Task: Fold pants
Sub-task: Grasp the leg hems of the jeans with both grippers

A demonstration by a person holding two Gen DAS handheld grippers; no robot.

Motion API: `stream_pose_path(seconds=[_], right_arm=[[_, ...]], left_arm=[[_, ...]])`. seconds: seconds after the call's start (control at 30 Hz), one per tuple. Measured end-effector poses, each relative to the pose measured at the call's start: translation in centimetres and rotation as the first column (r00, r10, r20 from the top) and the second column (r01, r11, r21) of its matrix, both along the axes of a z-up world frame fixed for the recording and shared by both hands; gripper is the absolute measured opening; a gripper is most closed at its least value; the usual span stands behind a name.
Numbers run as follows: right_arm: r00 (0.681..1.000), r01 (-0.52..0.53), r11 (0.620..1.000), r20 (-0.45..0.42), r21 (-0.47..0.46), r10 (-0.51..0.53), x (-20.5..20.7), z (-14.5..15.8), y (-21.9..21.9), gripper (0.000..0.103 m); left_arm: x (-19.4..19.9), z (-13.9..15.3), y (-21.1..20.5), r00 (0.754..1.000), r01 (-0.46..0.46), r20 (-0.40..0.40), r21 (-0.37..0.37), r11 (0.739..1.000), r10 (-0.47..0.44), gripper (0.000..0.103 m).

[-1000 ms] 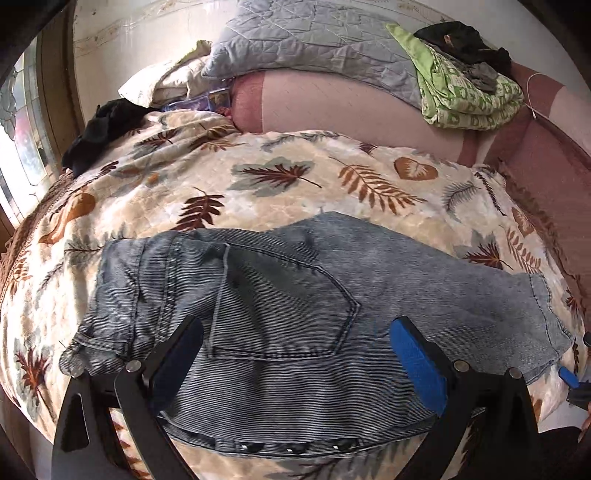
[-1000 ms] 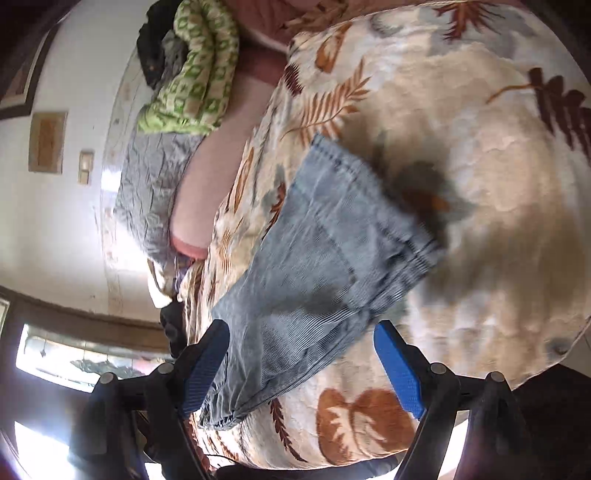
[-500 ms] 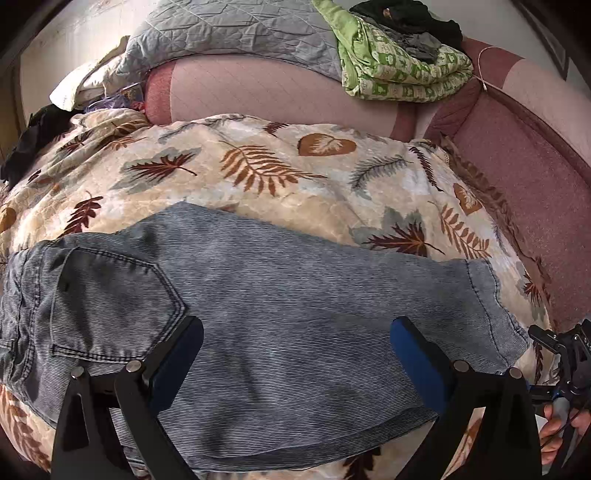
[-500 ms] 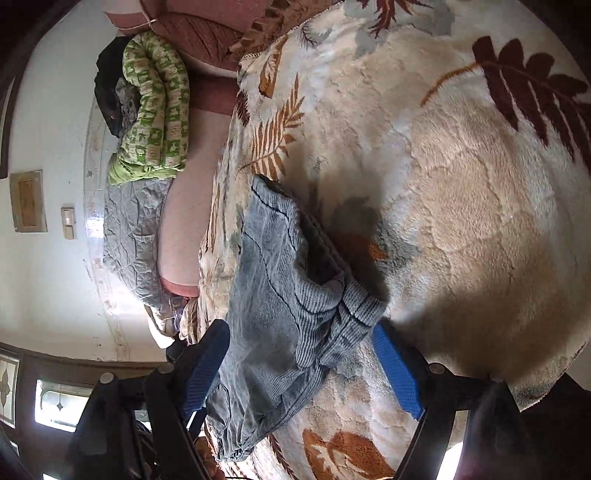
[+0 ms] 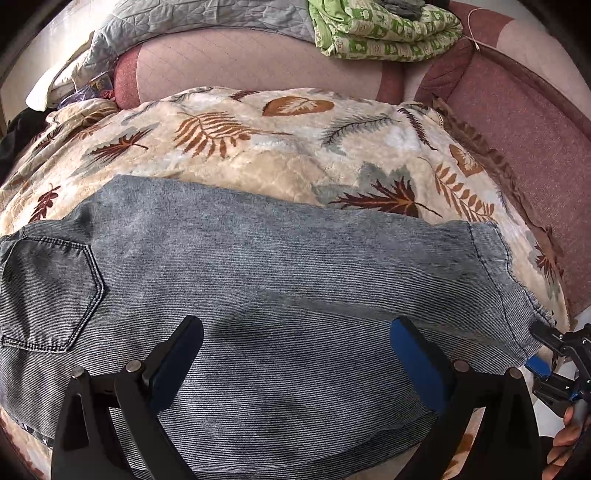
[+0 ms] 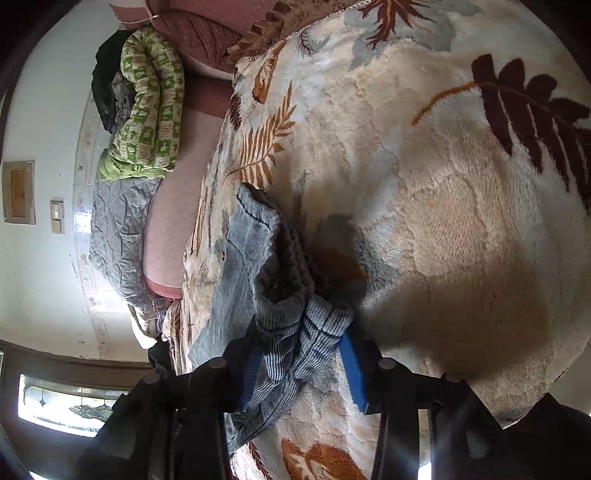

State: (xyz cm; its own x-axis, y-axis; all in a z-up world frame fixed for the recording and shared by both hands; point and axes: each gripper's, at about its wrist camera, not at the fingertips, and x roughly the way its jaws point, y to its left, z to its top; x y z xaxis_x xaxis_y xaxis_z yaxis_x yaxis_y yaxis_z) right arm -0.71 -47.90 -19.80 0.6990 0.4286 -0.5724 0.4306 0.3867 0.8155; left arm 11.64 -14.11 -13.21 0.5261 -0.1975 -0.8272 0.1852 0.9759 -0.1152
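Observation:
Blue-grey denim pants [image 5: 280, 273] lie flat across a leaf-patterned blanket [image 5: 258, 147], back pocket [image 5: 48, 291] at the left, leg hems [image 5: 495, 280] at the right. My left gripper [image 5: 295, 354] is open above the middle of the legs, holding nothing. My right gripper [image 6: 301, 354] has closed in around the bunched leg hems [image 6: 288, 295] at the blanket's edge, jaws narrowed on the fabric. The right gripper also shows in the left wrist view [image 5: 550, 354] at the hem corner.
A pink sofa back [image 5: 258, 62] runs behind the blanket, with a grey quilt [image 5: 184, 18] and a green patterned blanket [image 5: 384, 33] piled on it. A sofa arm [image 5: 517, 122] rises at the right. A wall and window [image 6: 55, 398] lie beyond.
My left gripper has swept right along the pants from the pocket to the legs. My right gripper moved onto the leg hems and its jaws narrowed around the bunched fabric.

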Motion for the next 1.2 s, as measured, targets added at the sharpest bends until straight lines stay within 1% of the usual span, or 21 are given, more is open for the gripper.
stream_pose_path(seconds=[0.13,0.17,0.23,0.27,0.3,0.4,0.47,0.53,0.57,0.6,0.63,0.67,0.7,0.77,0.83,0.93,1.0,1.03,1.07,1.13,1.2], right_arm=[[1.0,-0.007,1.0,0.002,-0.014,0.007,-0.1,0.1,0.1,0.037],[1.0,-0.011,1.0,0.0,-0.025,0.011,-0.1,0.2,0.1,0.037],[1.0,-0.018,0.999,-0.002,-0.043,0.018,-0.1,0.4,0.3,0.037],[1.0,-0.022,0.999,-0.004,-0.05,0.022,0.0,0.5,0.3,0.037],[1.0,-0.024,0.998,-0.005,-0.058,0.023,0.0,0.6,0.4,0.037],[0.999,-0.034,0.996,-0.008,-0.081,0.034,0.0,0.8,0.6,0.037],[0.999,-0.036,0.996,-0.009,-0.085,0.036,0.0,0.9,0.6,0.037],[0.999,-0.041,0.995,-0.011,-0.094,0.04,0.0,1.0,0.7,0.037],[0.999,-0.043,0.994,-0.012,-0.097,0.042,0.0,1.0,0.7,0.037],[0.999,-0.044,0.994,-0.014,-0.101,0.043,0.0,1.0,0.7,0.037],[0.999,-0.046,0.994,-0.016,-0.102,0.044,0.0,1.0,0.7,0.037],[0.999,-0.047,0.994,-0.017,-0.104,0.045,0.0,1.1,0.7,0.037],[0.999,-0.049,0.993,-0.018,-0.108,0.047,0.0,1.1,0.7,0.037],[0.998,-0.056,0.991,-0.023,-0.121,0.054,0.1,1.1,0.7,0.037],[0.998,-0.057,0.991,-0.024,-0.124,0.054,0.1,1.2,0.7,0.036],[0.998,-0.068,0.988,-0.026,-0.141,0.065,0.1,1.5,0.9,0.035],[0.997,-0.071,0.987,-0.028,-0.144,0.068,0.1,1.5,0.9,0.034],[0.997,-0.074,0.986,-0.03,-0.15,0.071,0.1,1.5,0.9,0.033],[0.997,-0.078,0.984,-0.032,-0.158,0.074,0.2,1.6,1.0,0.031],[0.996,-0.09,0.98,-0.032,-0.179,0.086,0.3,2.0,1.2,0.027],[0.994,-0.104,0.97,-0.035,-0.22,0.099,0.3,2.7,1.4,0.024]], left_arm=[[-0.1,-0.2,-0.9,1.0,0.019,-0.008,-0.009,1.0,-0.02,0.101],[0.0,-0.9,-1.5,0.999,0.029,-0.022,0.04,0.999,-0.028,0.101],[0.1,-3.4,-3.0,0.995,0.071,-0.076,0.195,0.978,-0.057,0.103],[-0.4,-3.2,-3.3,0.997,0.074,-0.017,0.221,0.972,-0.072,0.103],[-0.6,-3.1,-3.5,0.998,0.069,-0.009,0.237,0.969,-0.069,0.103],[-0.5,-2.4,-3.1,0.998,0.058,-0.036,0.195,0.979,-0.052,0.102],[-0.9,-1.5,-2.6,0.999,0.053,-0.001,0.175,0.983,-0.053,0.102],[-1.0,-1.2,-2.4,0.999,0.031,0.027,0.194,0.981,-0.036,0.102],[-0.8,-1.7,-2.5,0.999,0.052,-0.016,0.194,0.98,-0.05,0.102],[-0.8,-2.8,-2.9,0.992,0.102,-0.092,0.204,0.974,-0.084,0.103],[-1.5,-3.1,-3.3,0.992,0.12,-0.069,0.235,0.965,-0.106,0.103],[-2.3,-2.7,-3.5,0.991,0.13,-0.013,0.261,0.957,-0.131,0.103],[-2.9,-2.6,-3.6,0.989,0.142,-0.008,0.281,0.949,-0.146,0.103],[-2.9,-2.2,-3.2,0.991,0.134,-0.027,0.247,0.96,-0.131,0.101],[-2.4,-1.5,-2.4,0.991,0.129,-0.046,0.177,0.976,-0.122,0.101],[-2.0,-0.1,-1.4,0.998,0.063,0.024,0.137,0.989,-0.066,0.101],[-1.1,-0.3,-1.1,0.999,0.038,0.003,0.11,0.993,-0.038,0.101],[-0.7,-1.2,-1.4,0.998,0.048,-0.033,0.132,0.99,-0.044,0.101],[-0.5,-2.6,-2.1,0.994,0.079,-0.087,0.19,0.979,-0.063,0.102],[-1.0,-2.8,-2.4,0.998,0.067,-0.035,0.218,0.974,-0.061,0.103],[-1.3,-2.1,-2.4,0.998,0.054,-0.037,0.202,0.978,-0.047,0.101]])
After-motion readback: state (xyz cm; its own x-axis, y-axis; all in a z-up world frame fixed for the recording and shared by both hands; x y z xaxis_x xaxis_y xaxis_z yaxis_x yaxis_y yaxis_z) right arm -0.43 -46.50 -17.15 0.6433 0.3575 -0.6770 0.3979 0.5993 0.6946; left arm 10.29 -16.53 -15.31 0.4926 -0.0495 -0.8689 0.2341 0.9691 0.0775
